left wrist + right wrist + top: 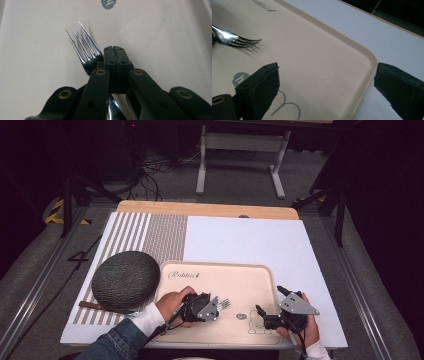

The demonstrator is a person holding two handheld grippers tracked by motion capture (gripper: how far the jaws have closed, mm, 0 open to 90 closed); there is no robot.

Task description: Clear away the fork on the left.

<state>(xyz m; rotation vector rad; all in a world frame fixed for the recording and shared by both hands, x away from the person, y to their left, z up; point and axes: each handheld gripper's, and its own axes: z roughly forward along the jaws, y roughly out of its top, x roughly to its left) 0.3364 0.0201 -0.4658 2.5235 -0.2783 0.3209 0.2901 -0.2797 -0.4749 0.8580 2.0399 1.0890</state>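
Clearly, "Rabbit" script (184, 275) marks the tray (250, 270) holding the fork (83, 43)

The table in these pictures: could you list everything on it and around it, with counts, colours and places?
tray: one, beige, printed with lettering and a rabbit drawing, near side of the table.
fork: one, silver, over the tray, held in the left gripper.
dome lid: one, dark grey, left of the tray.
wooden handle: one, brown, sticking out under the dome lid.
mat: one, white with striped left part, covering the table.
table: one, light wood.
left gripper: black, jaws shut on the fork.
right gripper: black, jaws open, at the tray's right edge.
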